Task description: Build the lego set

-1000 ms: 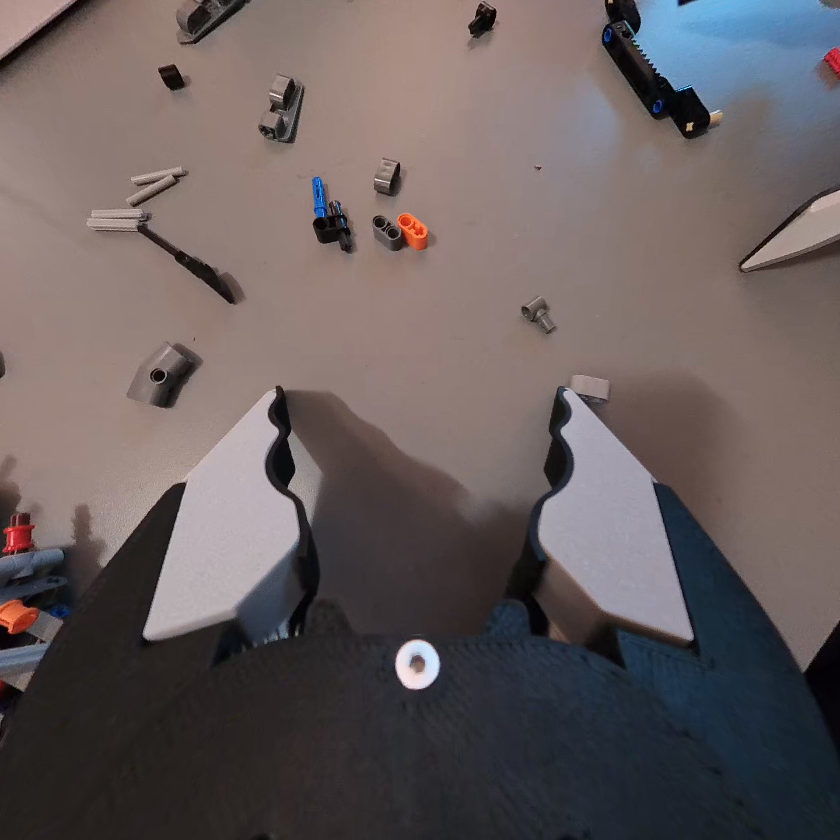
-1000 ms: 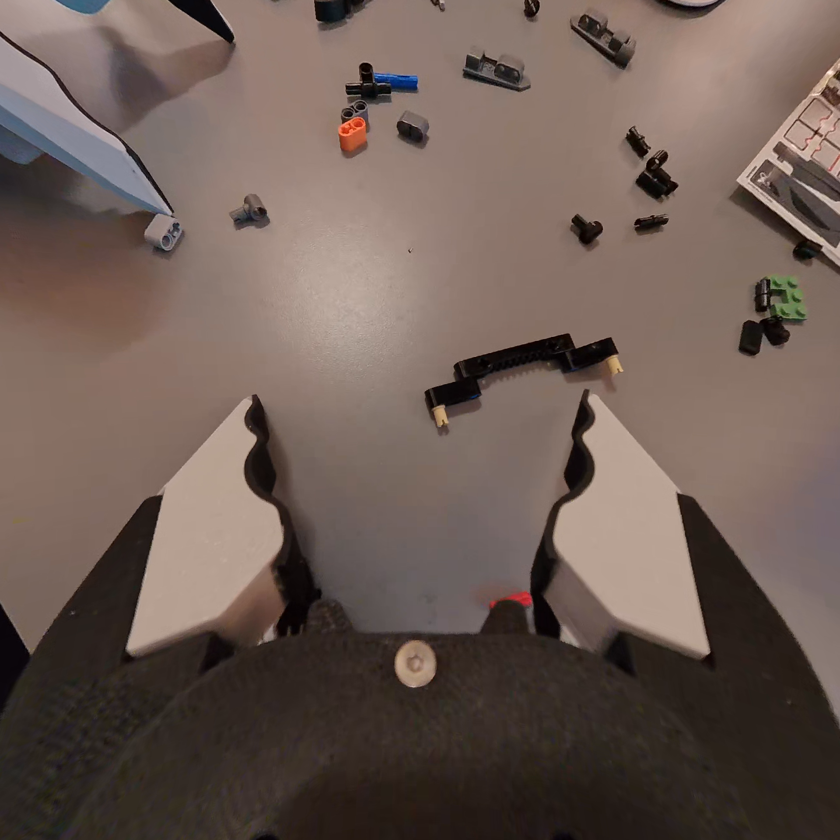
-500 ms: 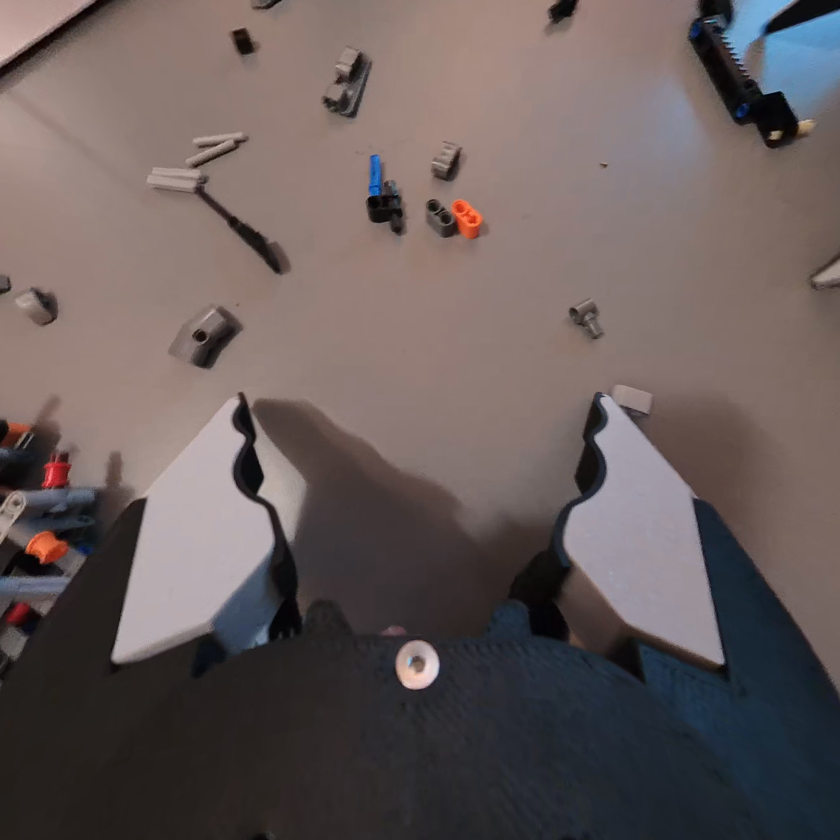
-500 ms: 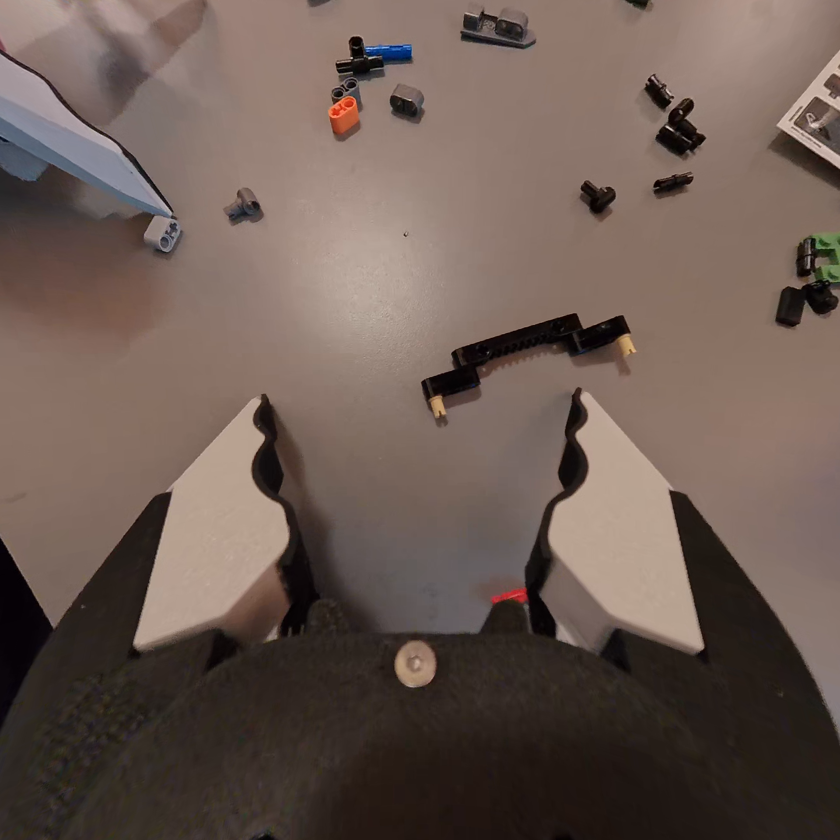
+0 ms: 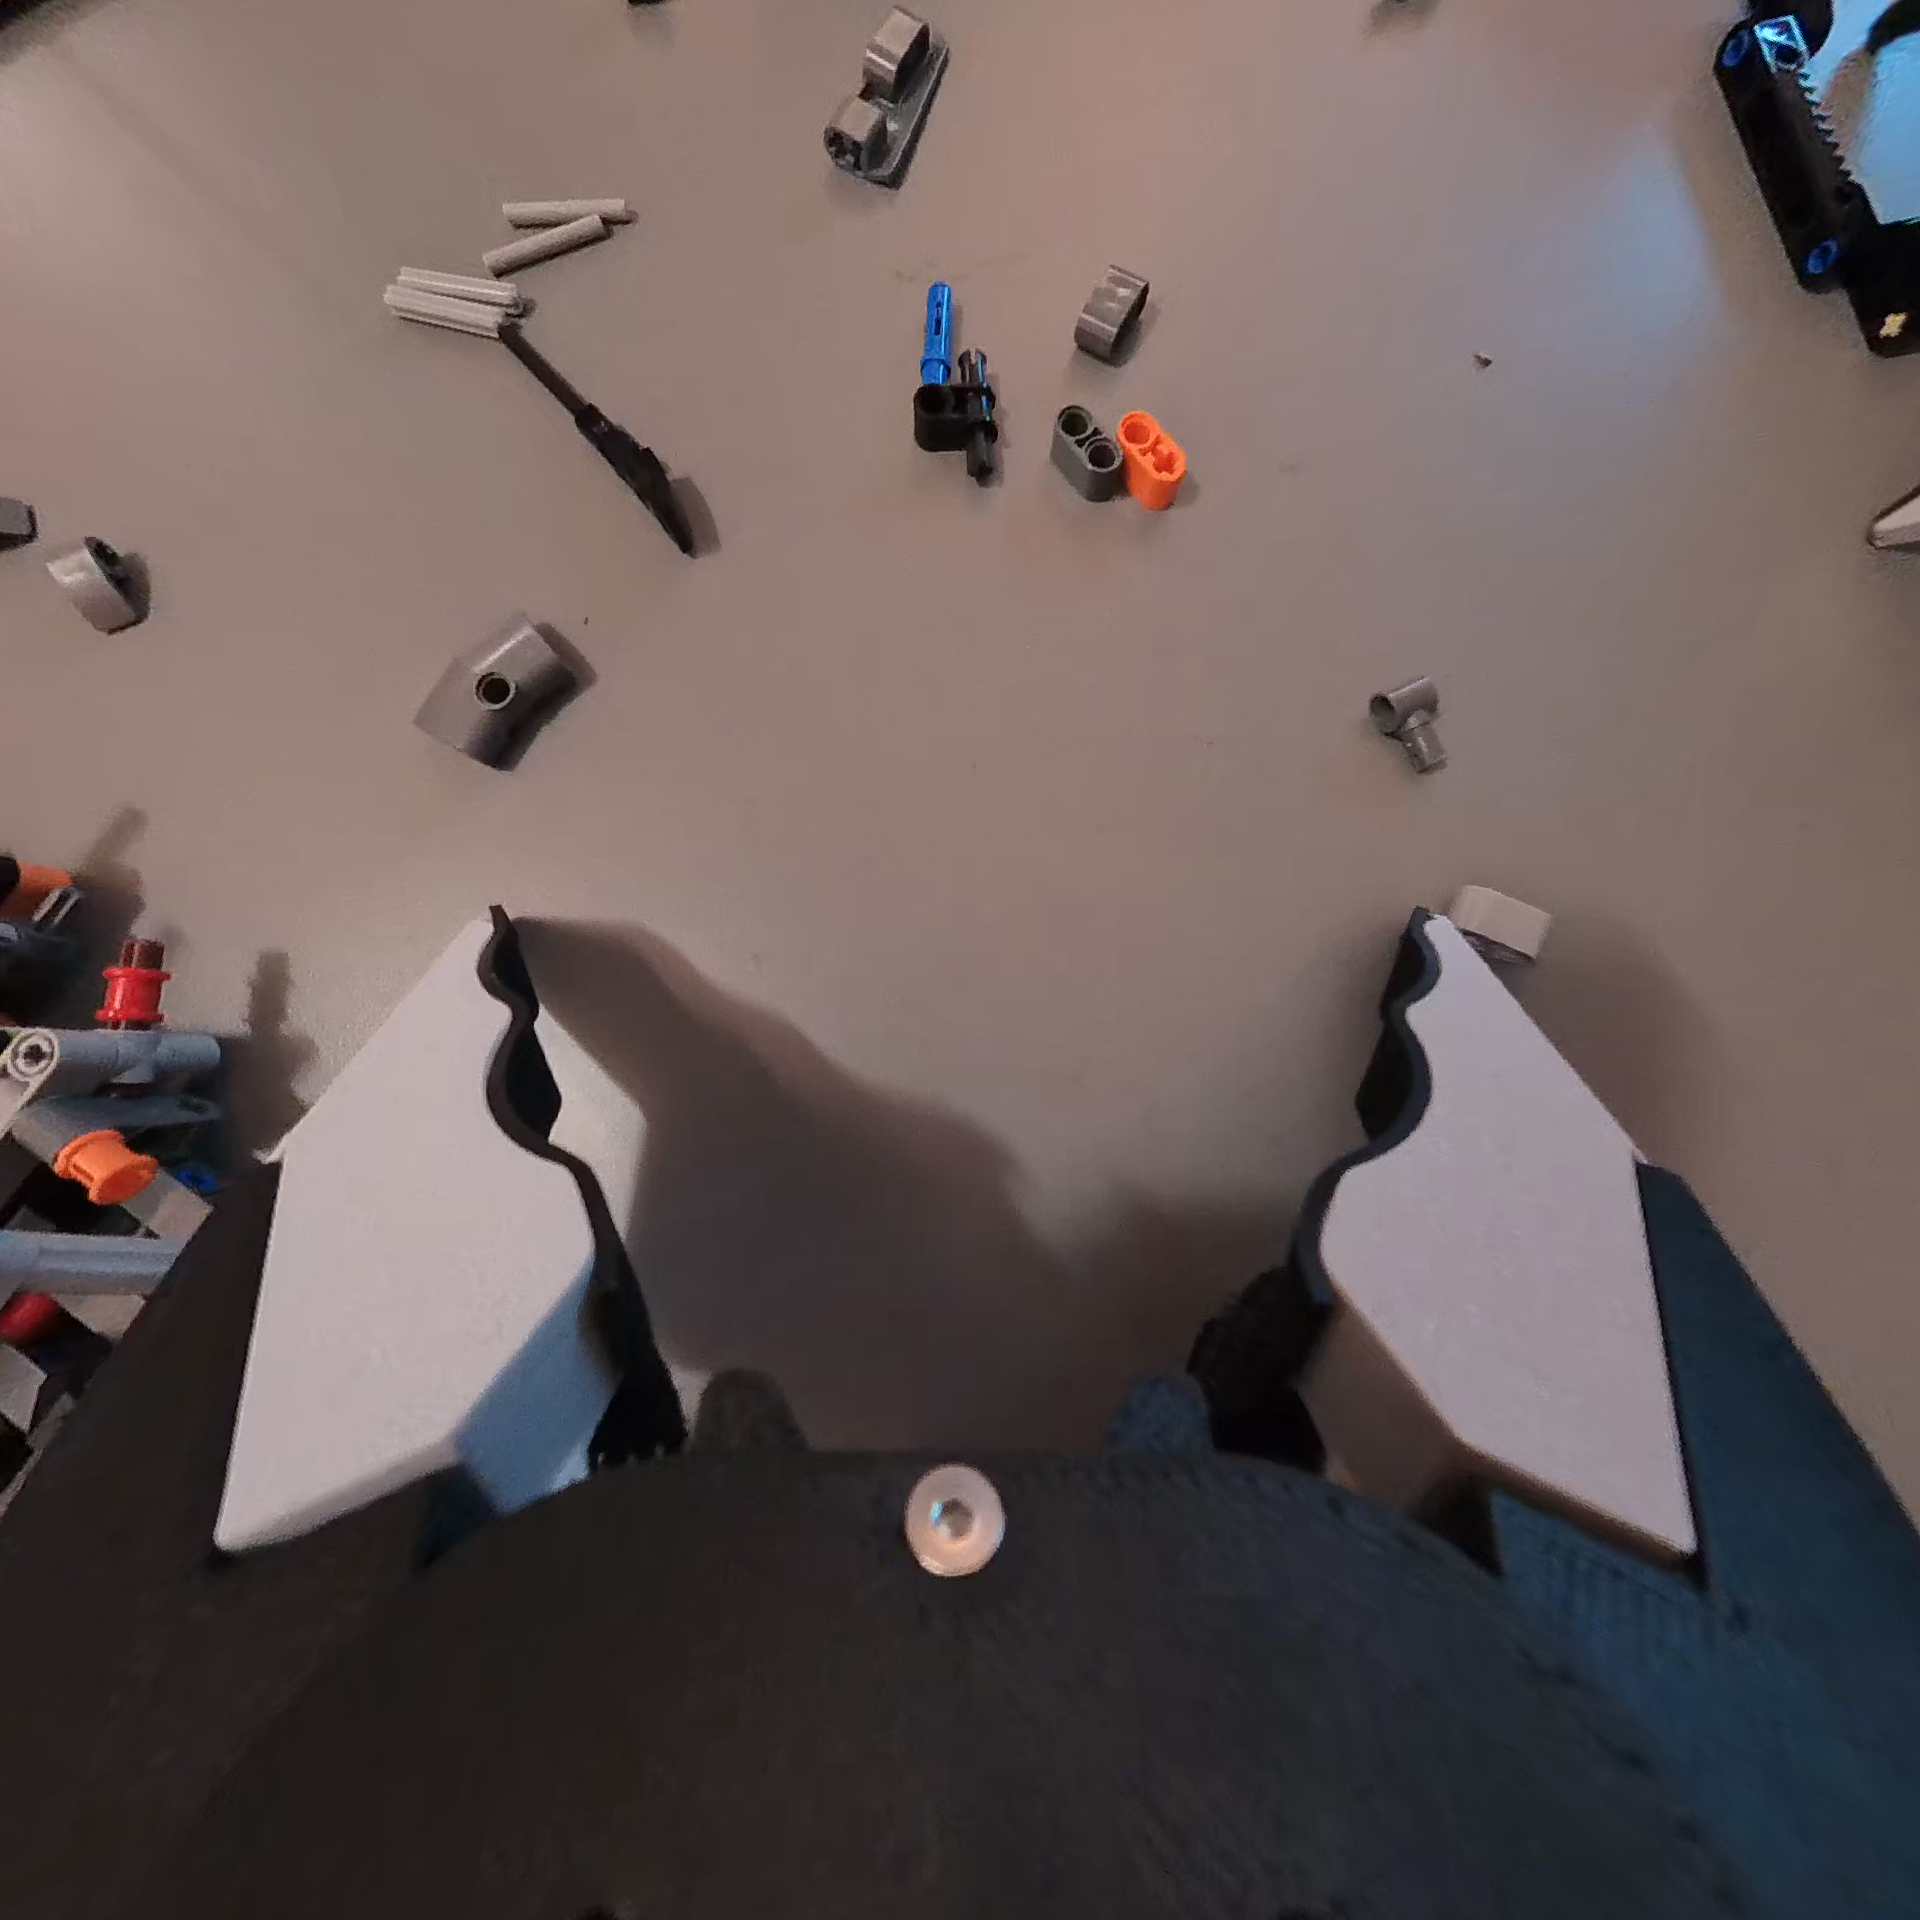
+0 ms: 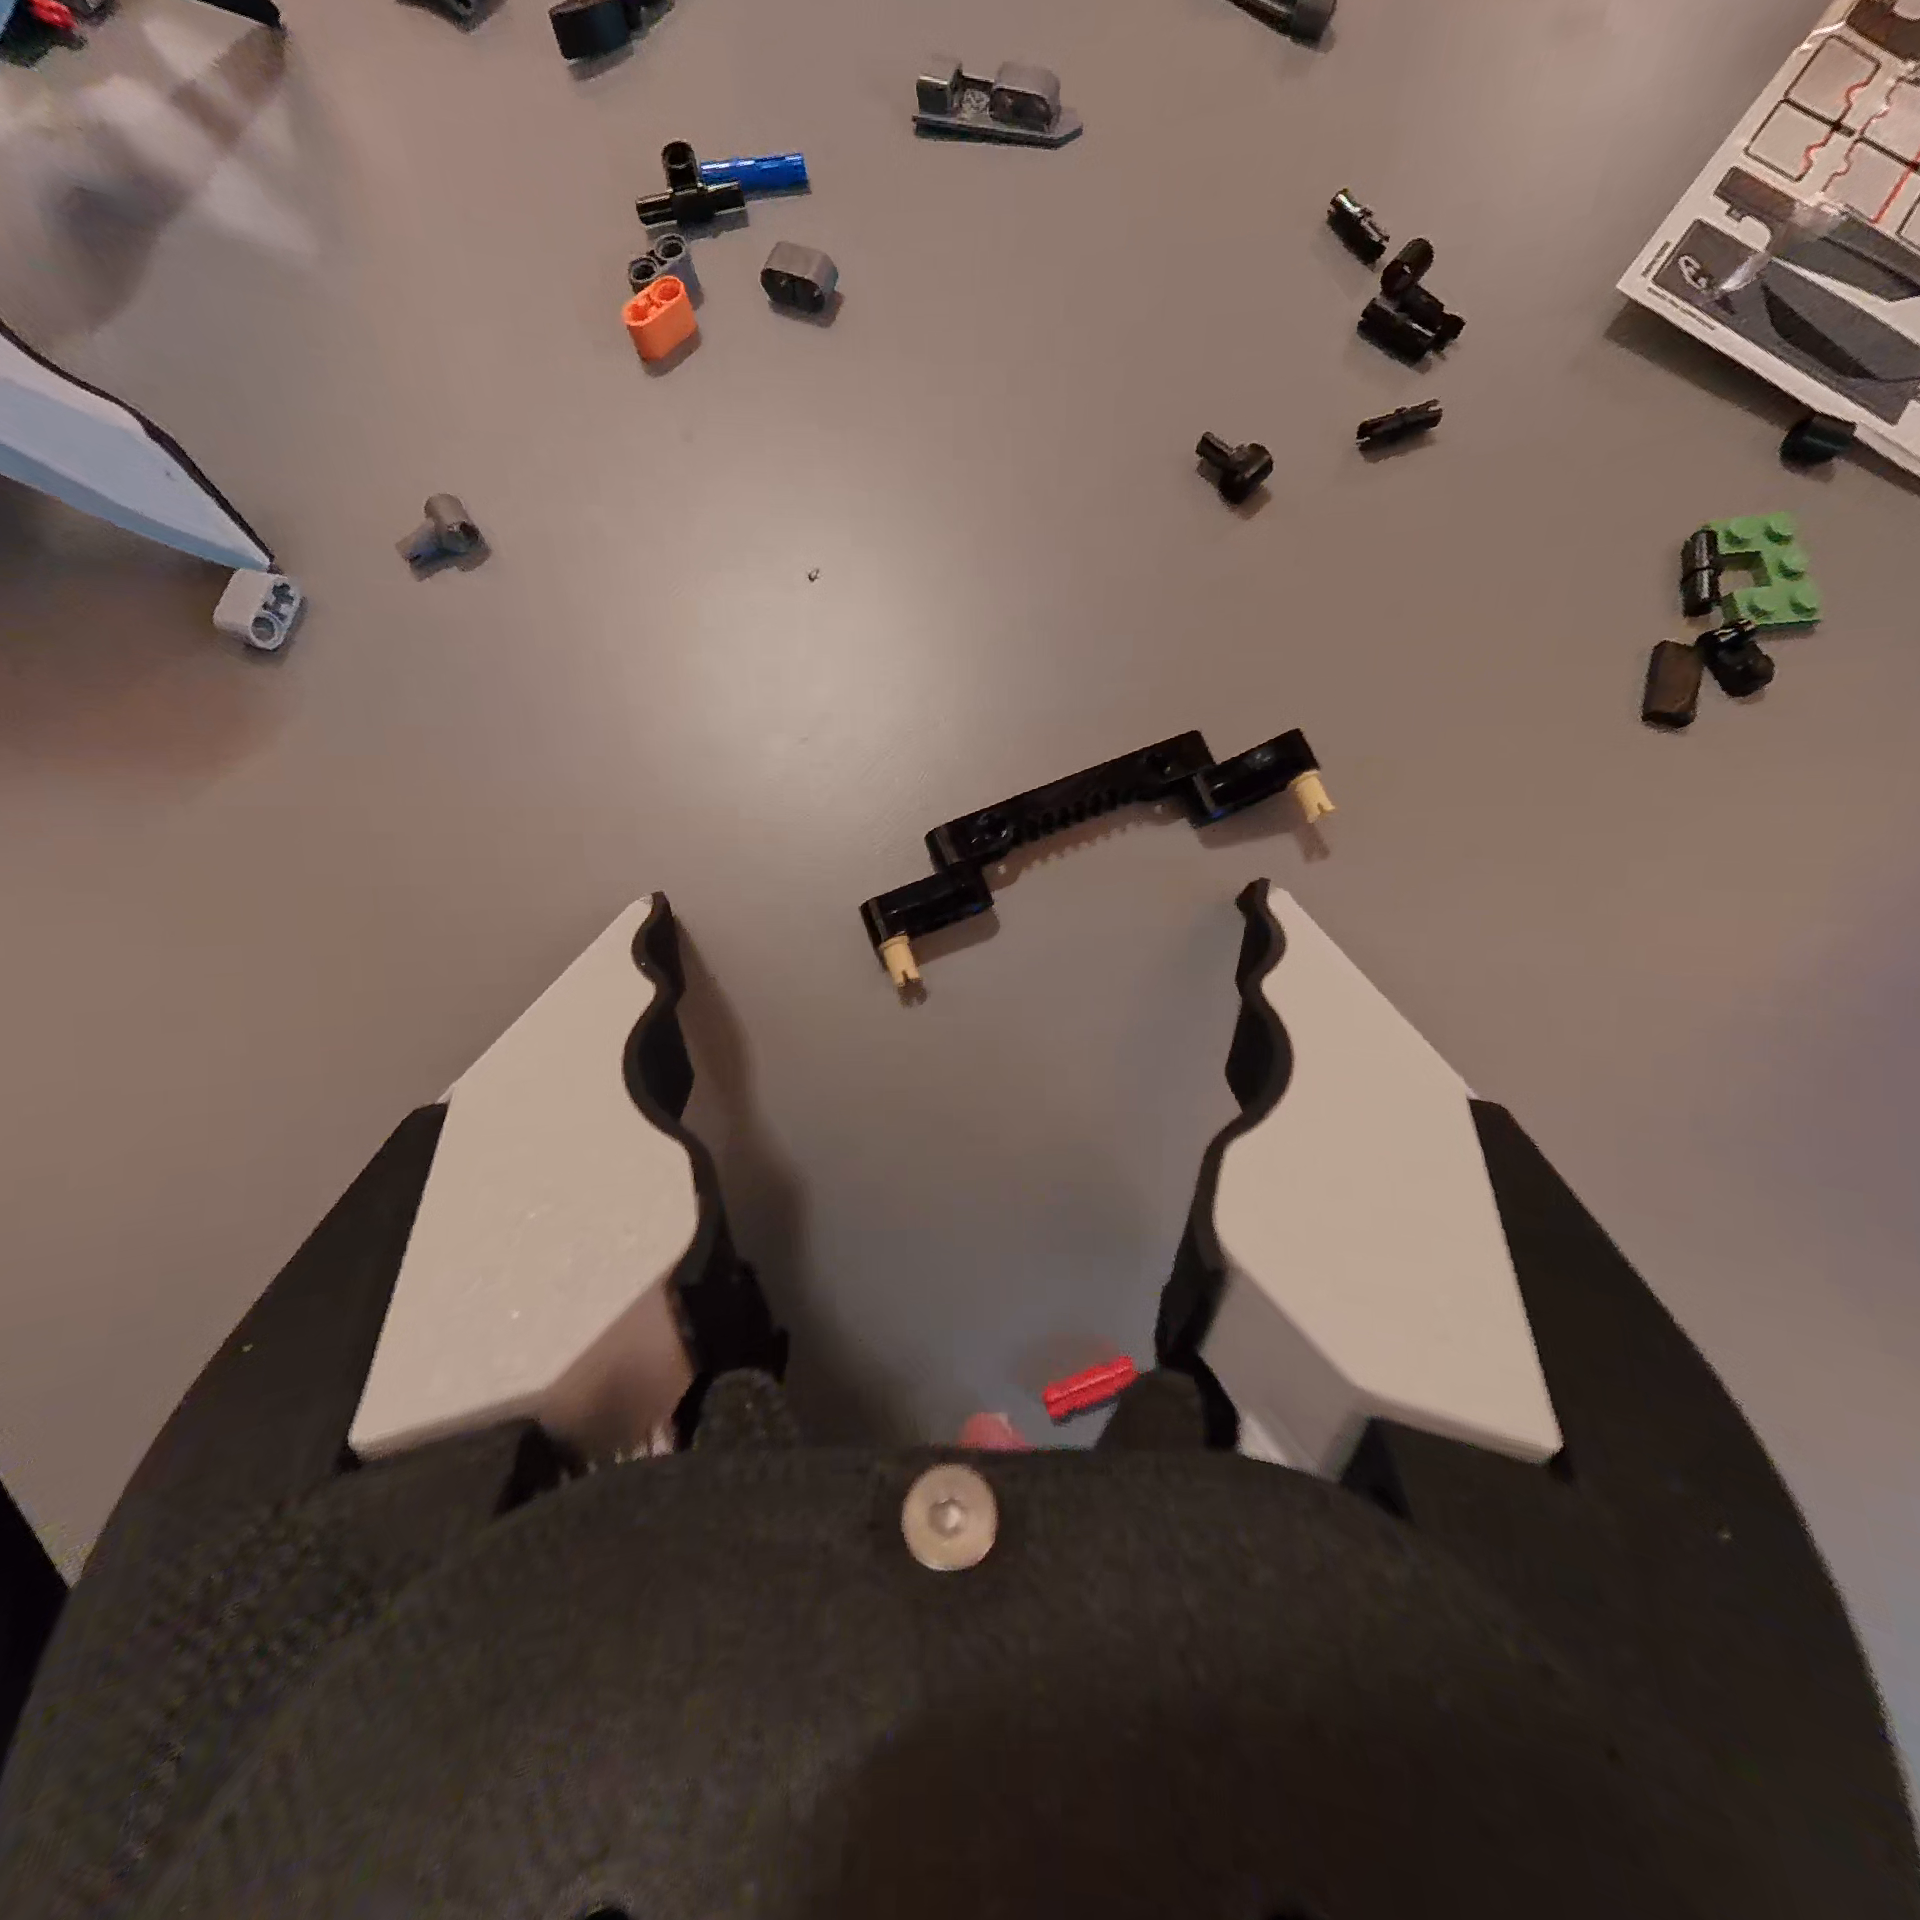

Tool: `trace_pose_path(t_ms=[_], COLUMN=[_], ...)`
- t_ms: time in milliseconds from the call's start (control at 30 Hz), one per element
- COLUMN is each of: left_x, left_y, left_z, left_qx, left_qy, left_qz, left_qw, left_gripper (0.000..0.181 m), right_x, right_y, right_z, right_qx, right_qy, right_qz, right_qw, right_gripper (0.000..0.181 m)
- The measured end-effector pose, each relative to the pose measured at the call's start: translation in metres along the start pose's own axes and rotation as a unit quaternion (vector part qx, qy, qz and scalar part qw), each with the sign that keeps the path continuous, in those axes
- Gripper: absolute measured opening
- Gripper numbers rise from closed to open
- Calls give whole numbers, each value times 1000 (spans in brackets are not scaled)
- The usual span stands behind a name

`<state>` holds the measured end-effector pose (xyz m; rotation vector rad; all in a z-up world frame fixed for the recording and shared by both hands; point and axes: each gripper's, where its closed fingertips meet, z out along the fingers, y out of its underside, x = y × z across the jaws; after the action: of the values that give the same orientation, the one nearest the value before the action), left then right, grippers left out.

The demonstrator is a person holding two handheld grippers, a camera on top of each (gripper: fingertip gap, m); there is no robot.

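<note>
Loose Lego pieces lie scattered on a grey table. My right gripper [image 6: 956, 904] is open and empty, just short of a black toothed-rack assembly [image 6: 1091, 821] with tan pins at both ends. The same assembly shows at the top right of the left wrist view [image 5: 1808, 177]. My left gripper [image 5: 956, 920] is open and empty above bare table. A light grey connector [image 5: 1501, 920] lies by its right fingertip. A partly built grey model with red and orange pins [image 5: 94, 1143] sits at the left edge.
In the left wrist view lie an orange connector [image 5: 1151, 459], a blue pin [image 5: 937, 330], grey axles [image 5: 457, 296] and a grey curved panel [image 5: 504, 691]. In the right wrist view lie a sticker sheet [image 6: 1808, 229], a green plate [image 6: 1766, 571] and a small red pin [image 6: 1089, 1385]. To the small red pin [image 6: 1089, 1385]: right tips about 8 cm, left tips about 20 cm.
My left gripper has opened wider and pulled back to the left, bringing the model into view. My right gripper has edged toward the black rack assembly and narrowed a little.
</note>
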<state>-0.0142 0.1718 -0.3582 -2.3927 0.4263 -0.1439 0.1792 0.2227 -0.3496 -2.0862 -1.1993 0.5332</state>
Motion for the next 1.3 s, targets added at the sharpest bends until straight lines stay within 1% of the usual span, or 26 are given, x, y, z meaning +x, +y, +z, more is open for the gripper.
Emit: trace_pose_path(t_ms=[267,367,433,567,667,900,1100,1233,1300], left_x=[0,0,0,0,0,0,0,-1,0], left_y=[0,0,0,0,0,0,0,0,0], left_z=[0,0,0,0,0,0,1,1,1], left_qx=[0,0,0,0,0,0,-2,-2,-2], left_qy=[0,0,0,0,0,0,1,1,1], left_qz=[0,0,0,0,0,1,1,1,2], left_qw=[1000,1000,1000,1000,1000,1000,1000,1000,1000], left_gripper=[154,154,154,154,154,154,155,156,156], right_x=[0,-1,-1,-1,-3,-3,-1,-2,-4], right_y=[0,0,1,1,2,2,2,2,3], right_z=[0,-1,0,0,0,0,3,3,4], right_qx=[1,2,0,-1,-4,-3,-7,-8,-10], right_qy=[1,5,5,3,-13,-12,-6,-7,-12], right_qz=[1,2,5,4,-13,-13,-6,-7,-13], right_qw=[1000,1000,1000,1000,1000,1000,1000,1000,1000], right_gripper=[106,103,108,108,114,114,125,126,132])
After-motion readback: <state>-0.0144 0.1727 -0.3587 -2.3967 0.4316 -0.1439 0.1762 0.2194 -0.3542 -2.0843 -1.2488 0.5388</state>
